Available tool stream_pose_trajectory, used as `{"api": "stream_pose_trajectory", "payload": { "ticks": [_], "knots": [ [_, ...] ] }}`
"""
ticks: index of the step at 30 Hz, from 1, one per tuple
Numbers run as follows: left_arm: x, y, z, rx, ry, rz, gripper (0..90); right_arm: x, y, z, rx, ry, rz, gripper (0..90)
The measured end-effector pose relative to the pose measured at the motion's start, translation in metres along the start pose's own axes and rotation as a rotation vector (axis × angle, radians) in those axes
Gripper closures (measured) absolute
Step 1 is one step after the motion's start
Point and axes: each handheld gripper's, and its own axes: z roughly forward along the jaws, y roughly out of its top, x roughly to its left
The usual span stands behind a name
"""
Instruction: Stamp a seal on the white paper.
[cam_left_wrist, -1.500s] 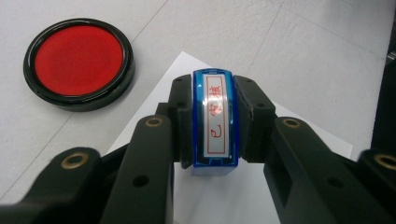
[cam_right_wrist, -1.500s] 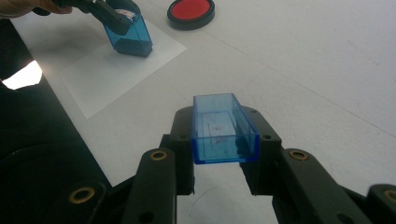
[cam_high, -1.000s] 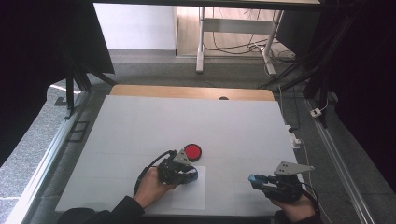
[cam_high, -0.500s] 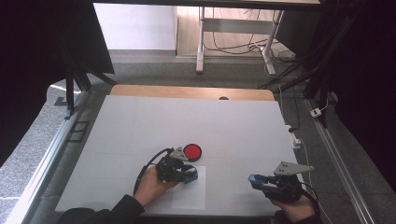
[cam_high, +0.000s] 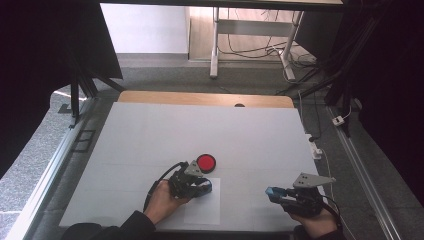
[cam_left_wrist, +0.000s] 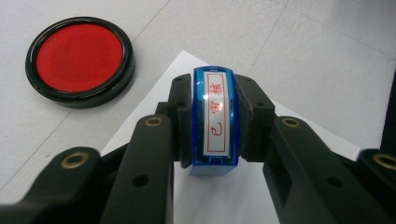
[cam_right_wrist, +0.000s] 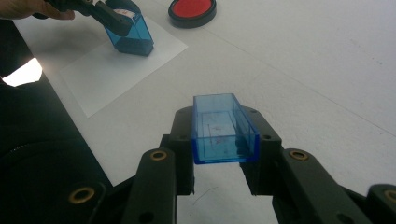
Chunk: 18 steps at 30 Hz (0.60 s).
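My left gripper (cam_high: 202, 187) is shut on a blue stamp (cam_left_wrist: 215, 121) that has a white label with red characters on top. The stamp's (cam_right_wrist: 130, 32) lower end sits on a white sheet of paper (cam_high: 202, 214), near the sheet's far edge. A round red ink pad (cam_high: 206, 162) in a black case lies open just beyond the stamp. Near the front right of the table, my right gripper (cam_high: 272, 194) is shut on a clear blue rectangular cap (cam_right_wrist: 224, 130). The cap's open side faces up, and it hangs a little above the table.
The white table top (cam_high: 210, 130) stretches wide behind both grippers. A wooden strip (cam_high: 205, 98) runs along its far edge, and metal rails flank both sides. Cables and a small white box (cam_high: 315, 148) lie off the right edge.
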Motion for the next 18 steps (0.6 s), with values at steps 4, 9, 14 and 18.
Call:
{"api": "stream_pose_trajectory", "payload": {
  "ticks": [4, 9, 14, 18],
  "knots": [
    [0.001, 0.000, 0.000, -0.005, -0.004, -0.006, 70.7, 0.000, 0.000, 0.000, 0.000, 0.002, 0.000, 68.3],
    [0.006, -0.001, 0.000, -0.009, -0.033, -0.035, 70.7, 0.000, 0.000, 0.000, 0.001, 0.002, 0.000, 68.4],
    [0.012, -0.003, 0.000, -0.021, -0.063, -0.067, 70.7, 0.000, 0.000, 0.000, 0.002, 0.003, -0.002, 68.3],
    [0.010, -0.004, 0.001, -0.027, -0.054, -0.060, 70.6, 0.000, 0.000, 0.000, 0.002, 0.003, -0.003, 68.3]
  ]
}}
